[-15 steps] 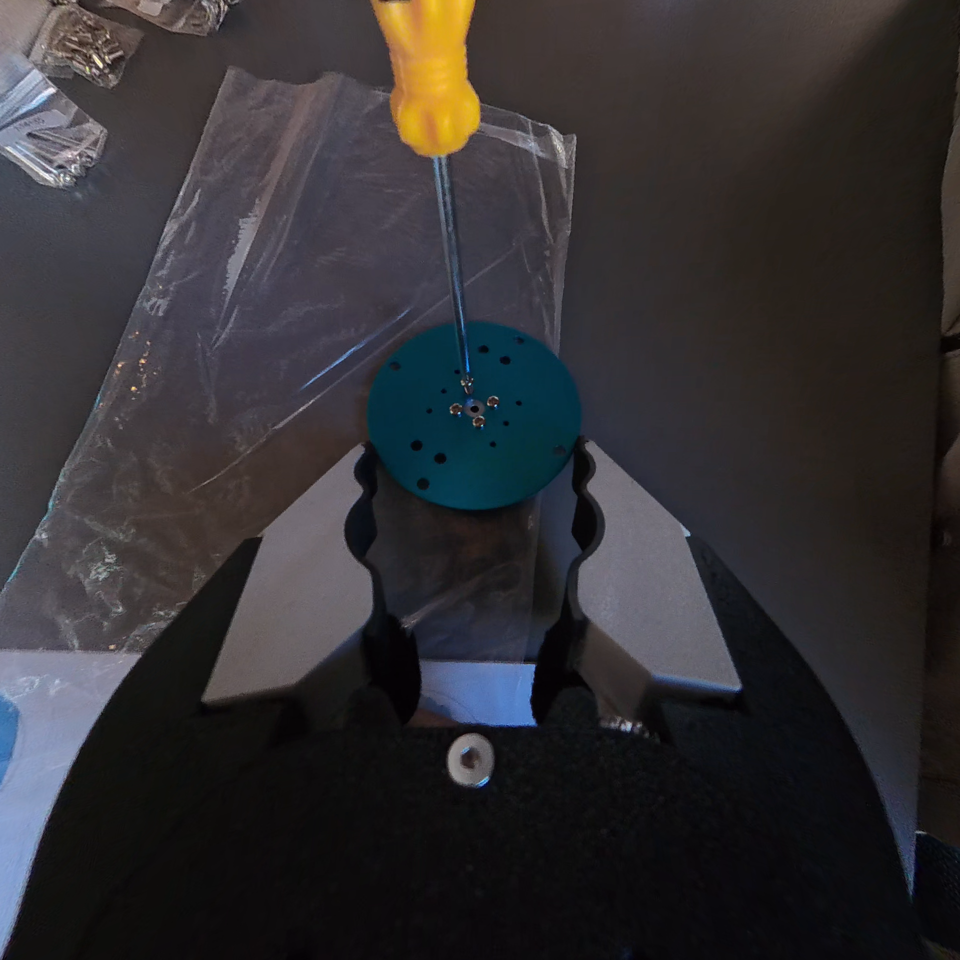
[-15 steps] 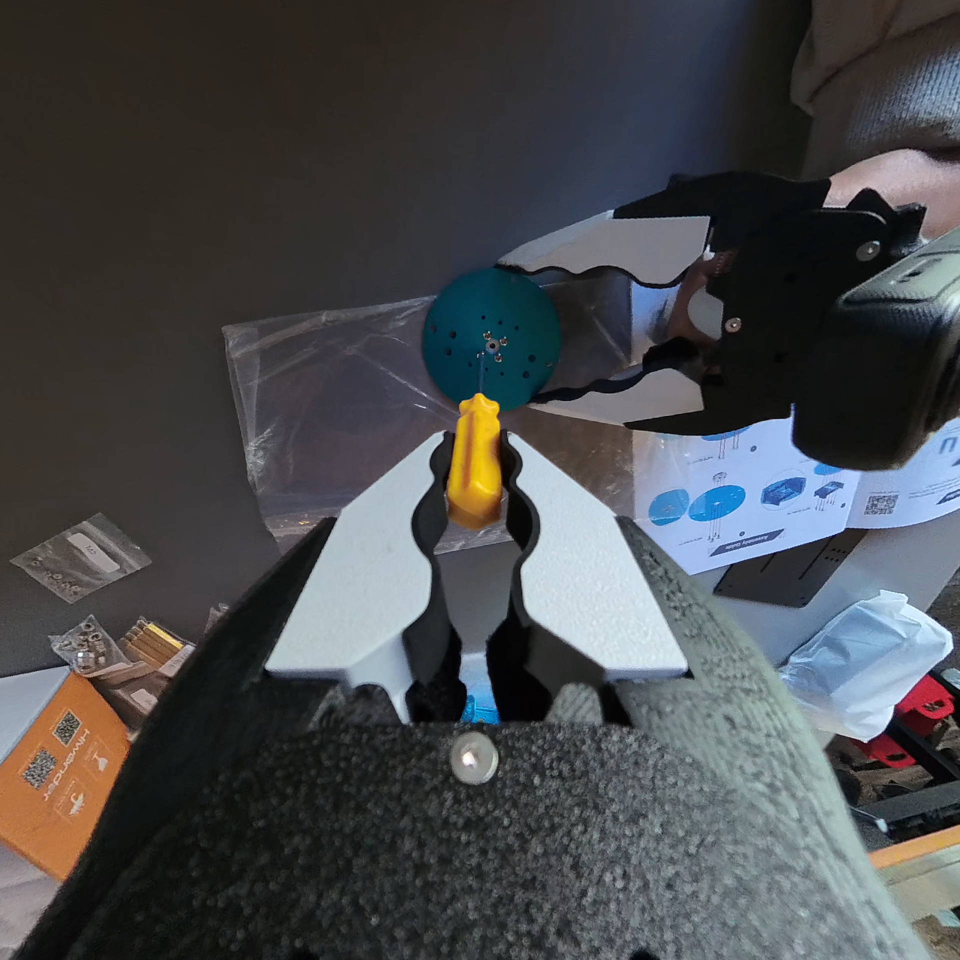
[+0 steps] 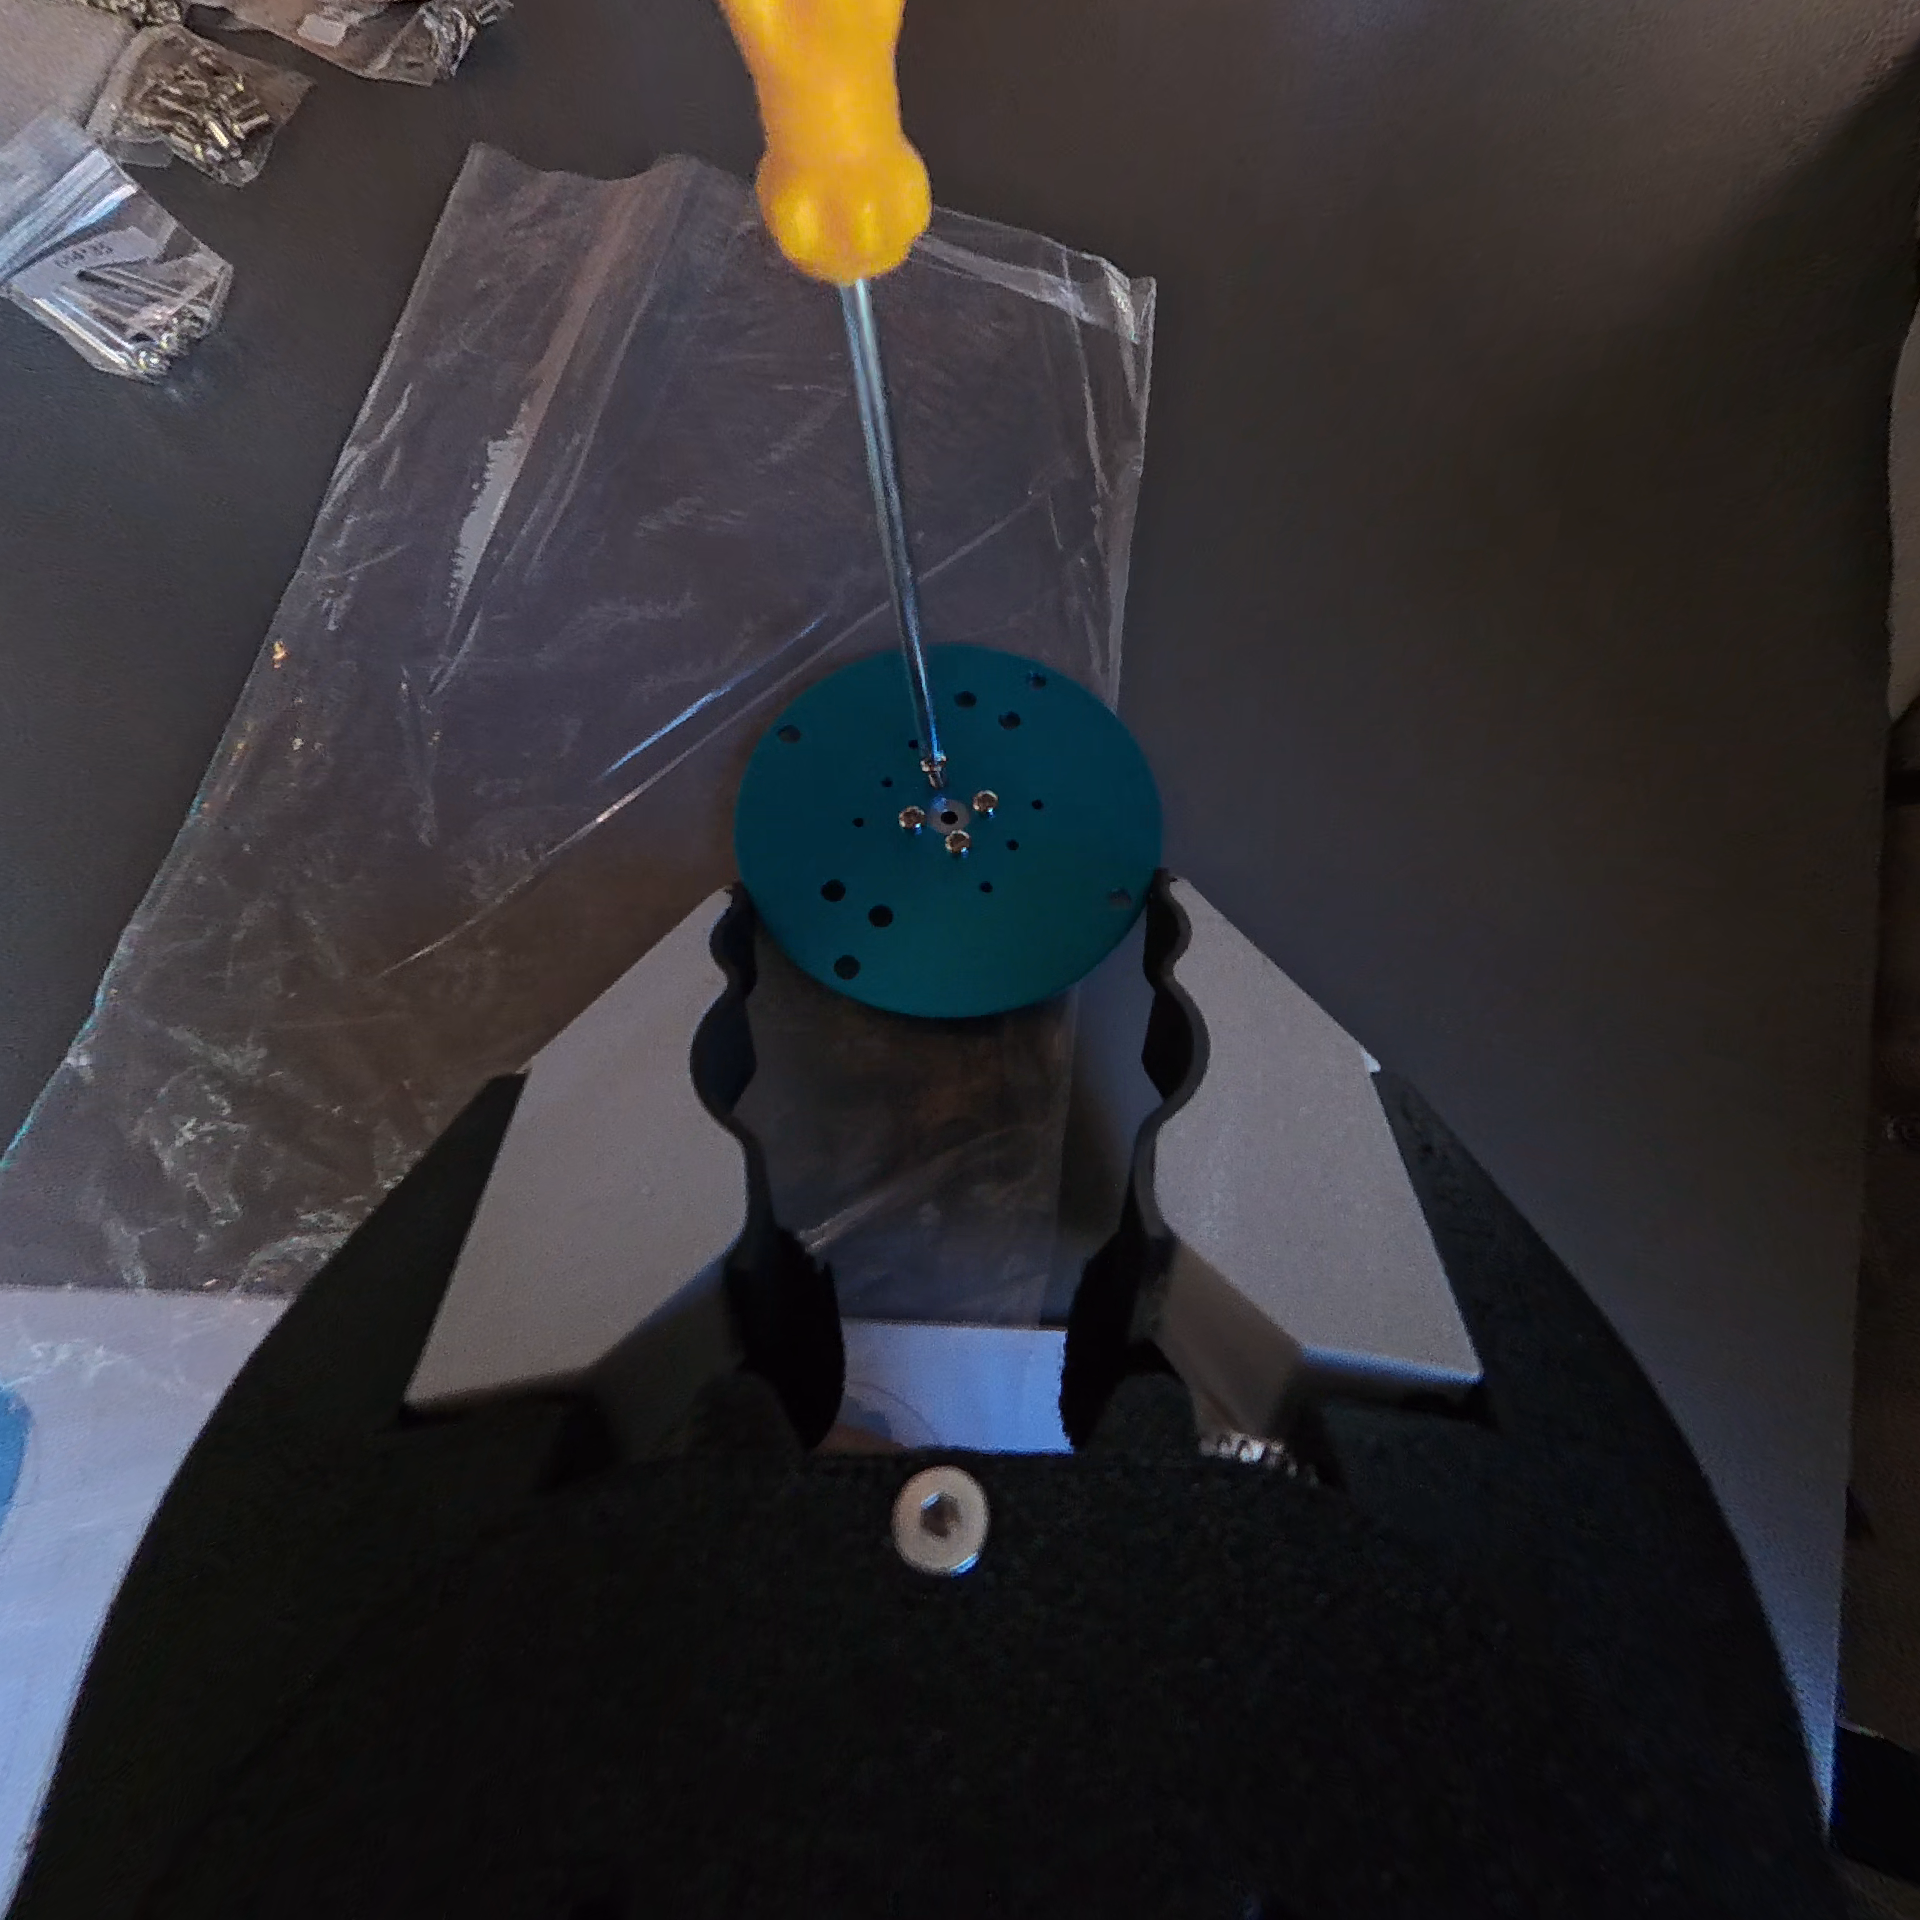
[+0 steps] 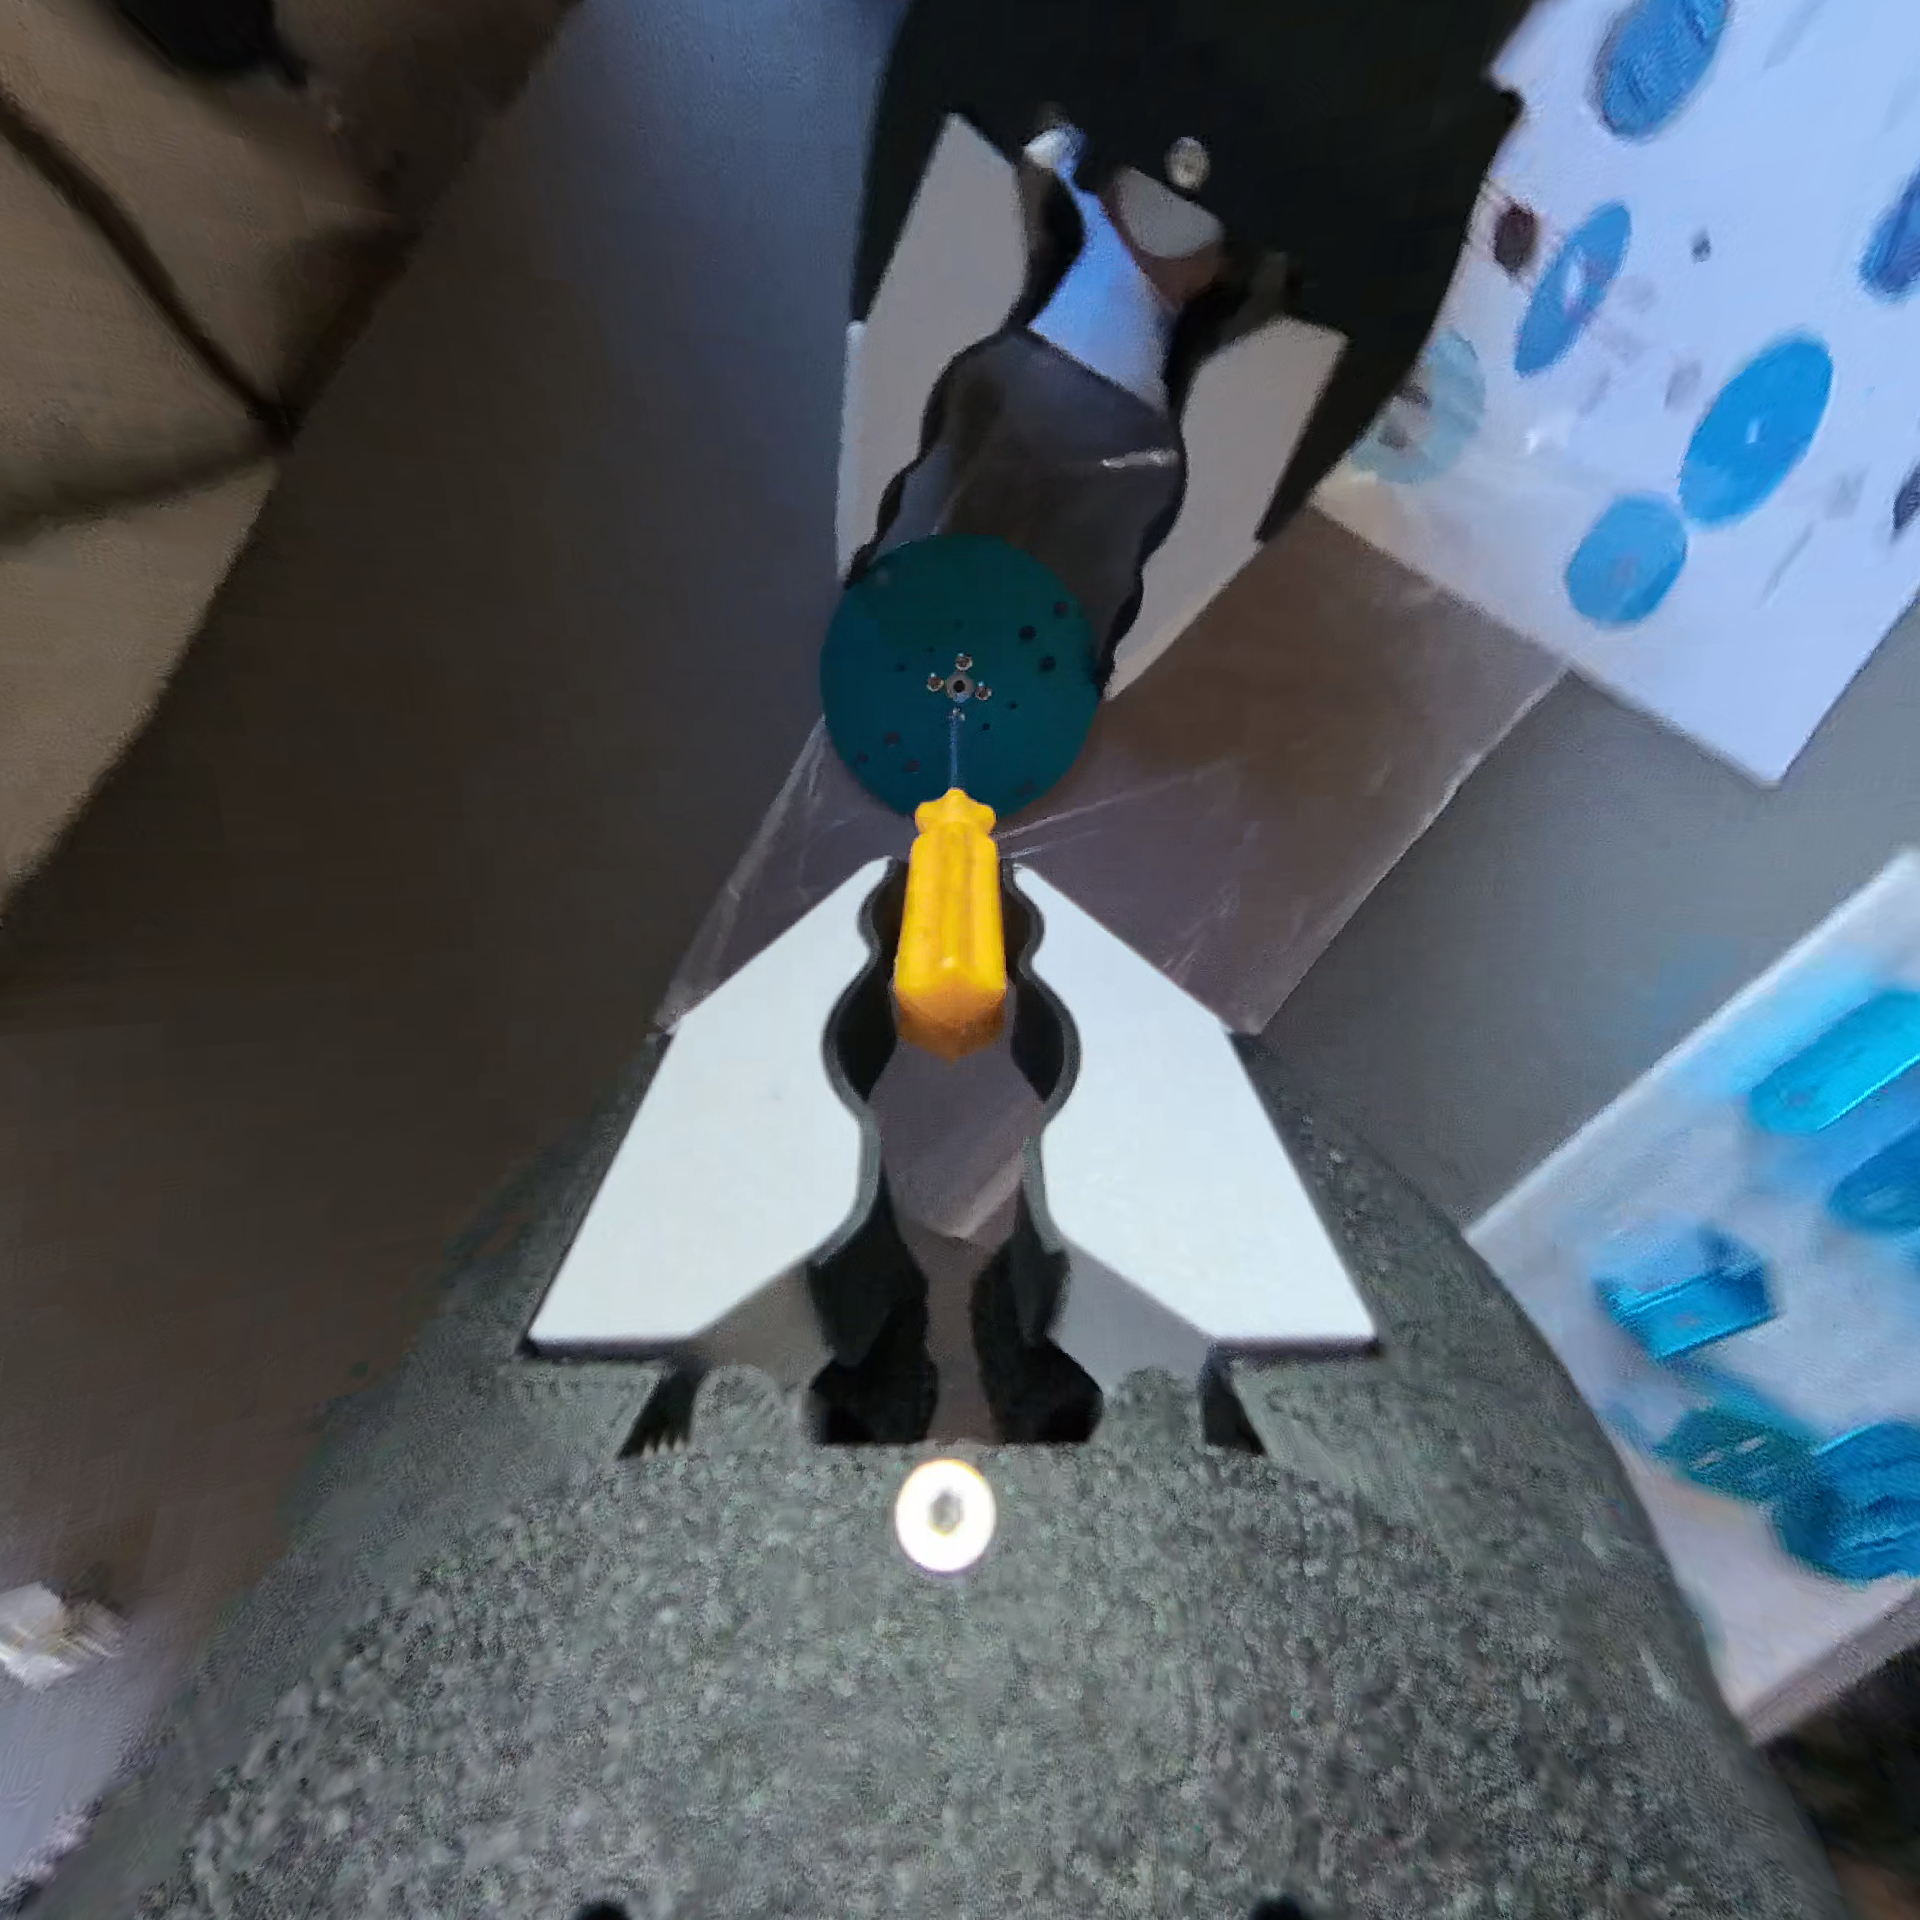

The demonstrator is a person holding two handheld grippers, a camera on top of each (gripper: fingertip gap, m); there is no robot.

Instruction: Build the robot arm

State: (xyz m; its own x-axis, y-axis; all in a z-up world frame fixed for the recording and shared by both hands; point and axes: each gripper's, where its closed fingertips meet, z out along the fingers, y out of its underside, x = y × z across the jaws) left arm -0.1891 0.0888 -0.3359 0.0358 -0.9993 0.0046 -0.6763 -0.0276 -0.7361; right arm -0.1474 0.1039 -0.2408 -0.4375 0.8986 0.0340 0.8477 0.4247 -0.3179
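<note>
A teal round disc [image 3: 914, 935] with several holes and small screws near its centre is clamped at its edges by my left gripper [image 3: 948, 899]. My right gripper [image 4: 951, 883] is shut on the yellow handle of a screwdriver [image 4: 948, 935]. In the left wrist view the screwdriver [image 3: 836, 156] comes down from above and its thin shaft [image 3: 894, 520] has its tip on a screw just above the disc's centre. The right wrist view shows the disc [image 4: 904, 644] beyond the handle, with the left gripper's white fingers [image 4: 873, 436] behind it.
A clear plastic bag [image 3: 520, 727] lies flat on the dark tabletop [image 3: 1507, 623] under the disc. Small bags of screws [image 3: 114, 281] lie at the far left. A white sheet with blue pictures [image 4: 1662, 364] and a bag of blue parts [image 4: 1766, 1299] lie to the right. A beige cushion [image 4: 104, 260] is at the left. My right fingertips sit around 11 cm from my left ones.
The right gripper has twisted about the screwdriver's axis, so its view has rotated and blurred. The screwdriver tip stays on the same screw. The left gripper and disc have not moved.
</note>
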